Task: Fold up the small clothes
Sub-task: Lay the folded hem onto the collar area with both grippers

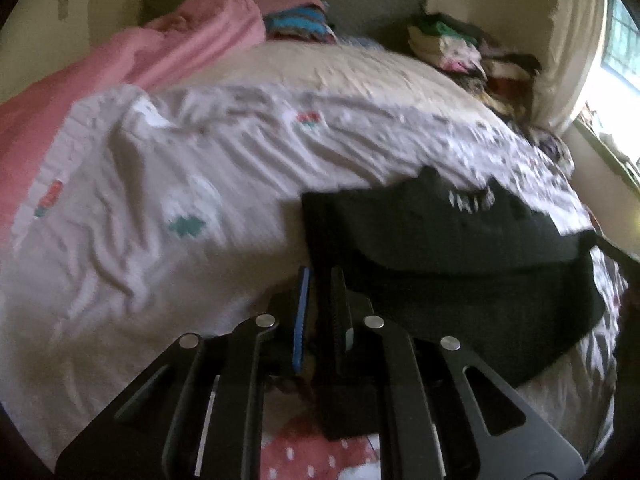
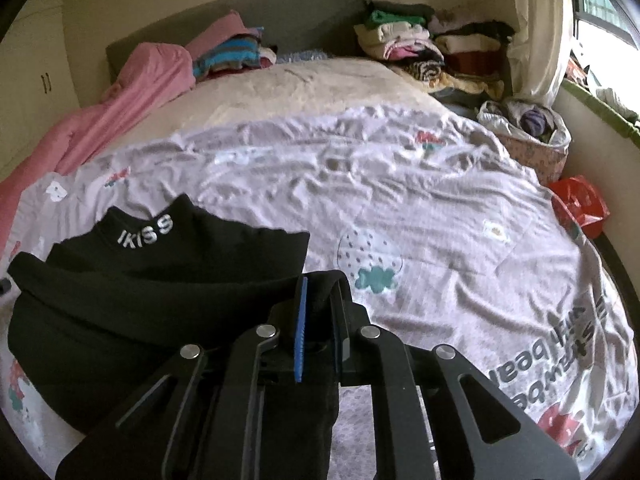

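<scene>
On the far left of the bed, a pink blanket (image 1: pixel 132 52) is bunched along the edge, with a striped folded pile (image 2: pixel 230 54) set against the grey headboard (image 2: pixel 304 16) beside it. Across the middle, a pale printed sheet (image 1: pixel 168 168) is spread over the mattress, wrinkled and marked with small coloured motifs.

A black garment (image 2: pixel 132 292) with white lettering on its collar is stretched over the near part of that sheet and is held at its two near edges. Its one edge is pinched between the fingers of the left gripper (image 1: pixel 322 300), whose jaws are clamped tight on the cloth. Its other edge is seen in the right wrist view, where a fold of black fabric is gripped between the nearly closed jaws of the right gripper (image 2: pixel 320 308), with more cloth hanging below them. The collar lies furthest from both grippers.

Toward the right, stacks of folded clothes (image 2: pixel 404 38) are piled at the headboard corner. A basket of laundry (image 2: pixel 528 132) and a red bag (image 2: pixel 580 204) are set by the wall, under a bright window (image 2: pixel 604 12).
</scene>
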Demonstrator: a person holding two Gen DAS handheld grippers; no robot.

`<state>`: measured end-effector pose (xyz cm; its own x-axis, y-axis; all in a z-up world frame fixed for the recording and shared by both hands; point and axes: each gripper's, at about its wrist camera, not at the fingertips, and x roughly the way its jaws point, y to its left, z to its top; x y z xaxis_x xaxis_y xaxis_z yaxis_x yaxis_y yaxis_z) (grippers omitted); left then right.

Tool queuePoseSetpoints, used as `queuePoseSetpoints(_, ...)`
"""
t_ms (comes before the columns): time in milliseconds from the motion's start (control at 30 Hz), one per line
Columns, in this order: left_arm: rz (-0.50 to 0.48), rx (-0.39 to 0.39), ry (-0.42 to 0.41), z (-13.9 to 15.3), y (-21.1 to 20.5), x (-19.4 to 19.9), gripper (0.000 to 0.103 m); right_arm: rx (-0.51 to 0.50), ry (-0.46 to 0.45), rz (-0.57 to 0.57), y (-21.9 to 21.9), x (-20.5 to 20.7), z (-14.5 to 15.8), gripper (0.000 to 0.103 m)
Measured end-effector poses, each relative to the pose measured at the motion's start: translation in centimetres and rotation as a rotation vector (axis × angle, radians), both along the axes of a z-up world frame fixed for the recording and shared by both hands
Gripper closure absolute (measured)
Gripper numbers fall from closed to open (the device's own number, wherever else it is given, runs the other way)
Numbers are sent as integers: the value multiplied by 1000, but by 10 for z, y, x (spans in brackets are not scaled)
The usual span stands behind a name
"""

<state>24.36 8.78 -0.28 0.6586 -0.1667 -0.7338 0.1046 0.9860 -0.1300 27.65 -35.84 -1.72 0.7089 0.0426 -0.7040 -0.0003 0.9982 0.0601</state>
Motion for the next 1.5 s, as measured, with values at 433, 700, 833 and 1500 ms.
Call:
queuePoseSetpoints(433,-91,-32,60,-27,-30,22,99,-14,10,54,12,-44,-2,72)
queuePoseSetpoints(700,-39,-89,70,-27,-25,50,96,-83,119,103,39,-1,-33,76)
queuePoseSetpoints(833,24,-126,65,-25,-12,64,95,-48,110,97,39,33,-30,76)
queuePoseSetpoints(1500,36,-171,91,-39,2,68,93,134,169,45,-1,54,-38,79)
